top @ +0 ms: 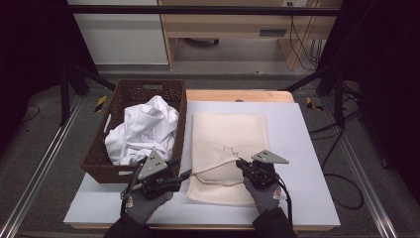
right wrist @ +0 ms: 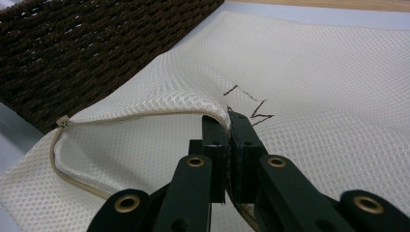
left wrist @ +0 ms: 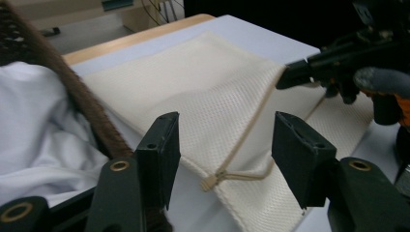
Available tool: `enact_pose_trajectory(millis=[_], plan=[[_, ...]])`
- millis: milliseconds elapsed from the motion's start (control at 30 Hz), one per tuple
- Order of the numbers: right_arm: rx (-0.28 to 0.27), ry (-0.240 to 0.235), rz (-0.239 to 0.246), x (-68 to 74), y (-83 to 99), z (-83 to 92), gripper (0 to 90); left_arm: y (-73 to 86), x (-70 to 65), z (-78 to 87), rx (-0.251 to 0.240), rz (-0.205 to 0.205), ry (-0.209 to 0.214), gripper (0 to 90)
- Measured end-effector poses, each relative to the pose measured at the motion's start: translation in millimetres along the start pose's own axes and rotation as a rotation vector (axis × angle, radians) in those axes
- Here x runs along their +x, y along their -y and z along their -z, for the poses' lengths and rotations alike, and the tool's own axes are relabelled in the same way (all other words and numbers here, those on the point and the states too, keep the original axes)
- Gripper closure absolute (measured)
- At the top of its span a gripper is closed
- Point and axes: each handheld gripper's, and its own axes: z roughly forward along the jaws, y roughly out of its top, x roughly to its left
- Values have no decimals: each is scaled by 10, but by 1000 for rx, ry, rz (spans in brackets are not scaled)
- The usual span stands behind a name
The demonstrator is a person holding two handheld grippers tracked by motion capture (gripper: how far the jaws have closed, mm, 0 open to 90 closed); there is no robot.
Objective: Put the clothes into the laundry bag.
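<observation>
A cream mesh bag (top: 229,151) lies flat on a pale board (top: 302,148), just right of a brown woven basket (top: 130,99), which serves as the landmark here. White cloth (top: 146,130) is heaped inside the basket. At the basket's near right corner, the left gripper (top: 184,175) is held in a gloved hand (top: 143,206); its jaws stand apart with nothing between them, just above the bag's near left corner. In the left gripper view, the zipper's end (left wrist: 211,181) lies below those open jaws. Farther right of the basket, over the bag's near half, the right gripper (top: 241,163) has its jaws pressed together on the upper edge of the bag's opening, lifting that mesh layer clear of the lower one. The zipper (right wrist: 145,116) runs open along the raised edge. A small dark zigzag mark (right wrist: 251,104) sits on the mesh just beyond the right gripper.
</observation>
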Motion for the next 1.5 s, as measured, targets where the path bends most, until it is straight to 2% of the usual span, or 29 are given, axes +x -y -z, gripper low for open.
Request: enact_pose_trajectory(millis=[167, 267, 400, 567, 700, 833, 1000, 1133, 1200, 1267, 1400, 1433, 1500], plan=[[-1, 0, 0, 0, -1, -1, 871, -97, 144, 110, -16, 4, -29, 392], [0, 1, 0, -2, -1, -2, 871, -147, 228, 152, -3, -6, -48, 369], [2, 0, 3, -4, -2, -3, 871, -229, 371, 213, -4, -15, -93, 350], [4, 0, 4, -4, -1, -6, 871, -358, 624, 254, 26, -28, -160, 326], [7, 1, 7, -2, 2, -13, 871, -428, 863, 252, 46, -3, -204, 301], [10, 0, 7, 0, 4, -18, 871, -458, 1101, 216, 82, -2, -255, 276], [15, -1, 7, 1, 6, -25, 871, -429, 1329, 116, 124, 7, -292, 242], [17, -1, 8, 5, 8, -28, 871, -340, 1472, -10, 181, -5, -328, 197], [18, 0, 7, 5, 8, -30, 871, -284, 1539, -74, 211, -3, -332, 181], [21, 0, 11, 4, 10, -32, 871, -218, 1612, -136, 241, 17, -316, 165], [22, -1, 11, 6, 12, -38, 871, -73, 1717, -235, 303, 42, -323, 131], [23, -1, 10, 6, 13, -39, 871, -43, 1731, -264, 325, 42, -322, 122], [25, -1, 9, 8, 14, -42, 871, -44, 1726, -277, 333, 30, -322, 114]])
